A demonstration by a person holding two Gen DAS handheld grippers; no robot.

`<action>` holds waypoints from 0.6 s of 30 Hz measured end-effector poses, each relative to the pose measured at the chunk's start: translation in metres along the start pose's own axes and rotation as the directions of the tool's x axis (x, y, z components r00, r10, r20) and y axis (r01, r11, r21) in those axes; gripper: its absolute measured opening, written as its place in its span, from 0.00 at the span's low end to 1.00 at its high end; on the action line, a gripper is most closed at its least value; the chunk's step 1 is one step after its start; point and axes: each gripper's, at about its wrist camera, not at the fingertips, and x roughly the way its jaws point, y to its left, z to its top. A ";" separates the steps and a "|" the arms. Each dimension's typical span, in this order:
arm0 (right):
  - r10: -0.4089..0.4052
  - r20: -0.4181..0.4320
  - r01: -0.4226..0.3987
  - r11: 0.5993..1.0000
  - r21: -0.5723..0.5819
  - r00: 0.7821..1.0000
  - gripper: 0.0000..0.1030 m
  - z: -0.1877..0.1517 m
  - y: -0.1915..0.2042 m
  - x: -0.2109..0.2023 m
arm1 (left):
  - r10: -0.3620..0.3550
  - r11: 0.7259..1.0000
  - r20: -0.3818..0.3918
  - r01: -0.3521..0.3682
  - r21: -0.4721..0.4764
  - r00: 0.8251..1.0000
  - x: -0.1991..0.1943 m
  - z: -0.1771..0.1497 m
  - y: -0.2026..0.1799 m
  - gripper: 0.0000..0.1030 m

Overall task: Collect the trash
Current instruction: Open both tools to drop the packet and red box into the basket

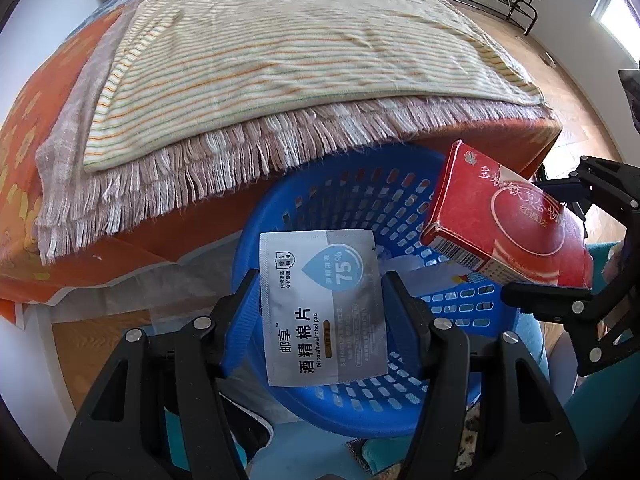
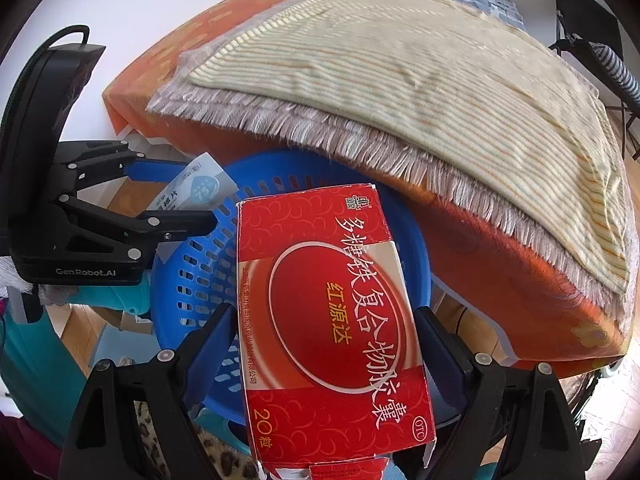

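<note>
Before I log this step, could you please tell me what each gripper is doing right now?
Left gripper: shut on the alcohol pad sachet.
Right gripper: shut on the red medicine box.

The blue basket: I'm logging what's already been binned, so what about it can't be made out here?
- Left wrist view: the blue basket bottom is mostly hidden by the alcohol pad packet.
- Right wrist view: the red medicine box covers the basket's inside.
- Both views: its far rim sits under the fringed blanket.
</note>
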 end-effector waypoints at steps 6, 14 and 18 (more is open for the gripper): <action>0.007 -0.020 -0.007 1.000 0.003 1.000 0.88 0.000 0.000 0.006 | 0.000 1.000 -0.012 0.000 -0.007 1.000 0.003 0.000 0.002 0.61; 0.008 -0.032 -0.008 1.000 0.008 0.999 0.89 0.000 -0.001 0.008 | -0.008 1.000 -0.027 0.008 -0.014 1.000 0.007 -0.001 0.002 0.68; 0.007 -0.034 -0.007 1.000 0.019 0.999 0.89 0.000 -0.003 0.008 | -0.006 1.000 -0.030 0.005 -0.018 1.000 0.008 -0.001 0.001 0.68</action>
